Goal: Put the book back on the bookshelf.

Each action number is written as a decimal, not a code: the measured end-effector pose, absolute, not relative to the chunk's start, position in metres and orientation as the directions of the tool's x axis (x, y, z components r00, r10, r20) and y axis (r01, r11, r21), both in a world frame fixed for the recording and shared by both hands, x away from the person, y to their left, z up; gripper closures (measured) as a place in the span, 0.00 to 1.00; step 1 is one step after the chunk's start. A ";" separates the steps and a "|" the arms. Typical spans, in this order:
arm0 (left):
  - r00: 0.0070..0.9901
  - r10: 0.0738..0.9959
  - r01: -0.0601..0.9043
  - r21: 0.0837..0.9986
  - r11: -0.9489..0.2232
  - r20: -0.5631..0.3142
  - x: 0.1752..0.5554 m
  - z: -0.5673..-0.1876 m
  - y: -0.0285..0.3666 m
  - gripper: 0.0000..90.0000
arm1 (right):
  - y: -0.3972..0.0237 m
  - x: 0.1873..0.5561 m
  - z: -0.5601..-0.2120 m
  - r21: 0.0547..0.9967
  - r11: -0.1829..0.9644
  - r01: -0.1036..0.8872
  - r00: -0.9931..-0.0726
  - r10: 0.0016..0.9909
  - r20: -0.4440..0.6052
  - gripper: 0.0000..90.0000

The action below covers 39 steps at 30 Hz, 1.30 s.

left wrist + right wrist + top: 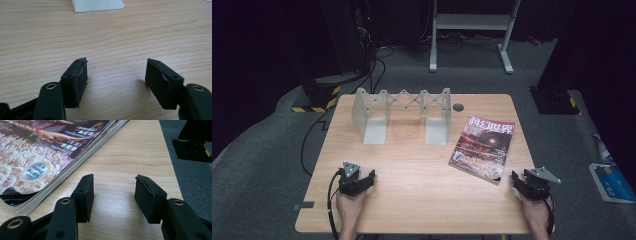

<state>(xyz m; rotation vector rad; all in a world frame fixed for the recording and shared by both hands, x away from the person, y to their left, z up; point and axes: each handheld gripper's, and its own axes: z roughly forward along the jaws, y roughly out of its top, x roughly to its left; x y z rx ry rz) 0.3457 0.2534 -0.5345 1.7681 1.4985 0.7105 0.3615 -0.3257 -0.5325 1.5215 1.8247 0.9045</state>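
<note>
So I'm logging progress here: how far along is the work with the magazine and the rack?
Nothing looks done: the magazine lies flat beside the empty rack. Nothing is in hand; the left tool and right tool rest open. Left: probably grasping the magazine and racking it.

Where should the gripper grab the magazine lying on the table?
Probably at the magazine's near corner, coming in from the right gripper's side. It lies flat, so only its thin edge can go between the jaws, and that corner sits closest to the open right gripper.
</note>
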 end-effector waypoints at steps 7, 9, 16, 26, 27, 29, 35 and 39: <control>0.179 0.983 0.597 0.798 -0.083 -0.032 0.345 -0.535 0.254 0.39 | -0.326 0.362 -0.533 0.805 0.117 0.582 -0.174 0.985 -0.017 0.54; 0.179 0.983 0.597 0.798 -0.082 -0.032 0.345 -0.535 0.254 0.39 | -0.326 0.362 -0.533 0.805 0.119 0.581 -0.177 0.984 -0.018 0.54; 0.178 0.983 0.596 0.799 -0.080 -0.034 0.346 -0.535 0.254 0.39 | -0.327 0.362 -0.531 0.797 0.128 0.591 -0.189 0.982 -0.018 0.54; 0.176 0.984 0.595 0.800 -0.077 -0.036 0.346 -0.535 0.254 0.39 | -0.329 0.361 -0.526 0.765 0.148 0.627 -0.212 0.977 -0.015 0.51; 0.176 0.984 0.595 0.800 -0.077 -0.036 0.346 -0.535 0.254 0.39 | -0.329 0.361 -0.526 0.765 0.145 0.628 -0.214 0.977 -0.010 0.51; 0.175 0.984 0.595 0.800 -0.077 -0.036 0.346 -0.535 0.254 0.39 | -0.329 0.361 -0.526 0.766 0.140 0.627 -0.214 0.977 -0.004 0.51; 0.176 0.984 0.595 0.800 -0.077 -0.036 0.346 -0.535 0.254 0.39 | -0.330 0.359 -0.524 0.785 0.089 0.612 -0.206 0.977 0.050 0.54; 0.176 0.984 0.595 0.800 -0.076 -0.038 0.346 -0.535 0.254 0.39 | -0.330 0.360 -0.522 0.787 0.077 0.612 -0.211 0.975 0.069 0.55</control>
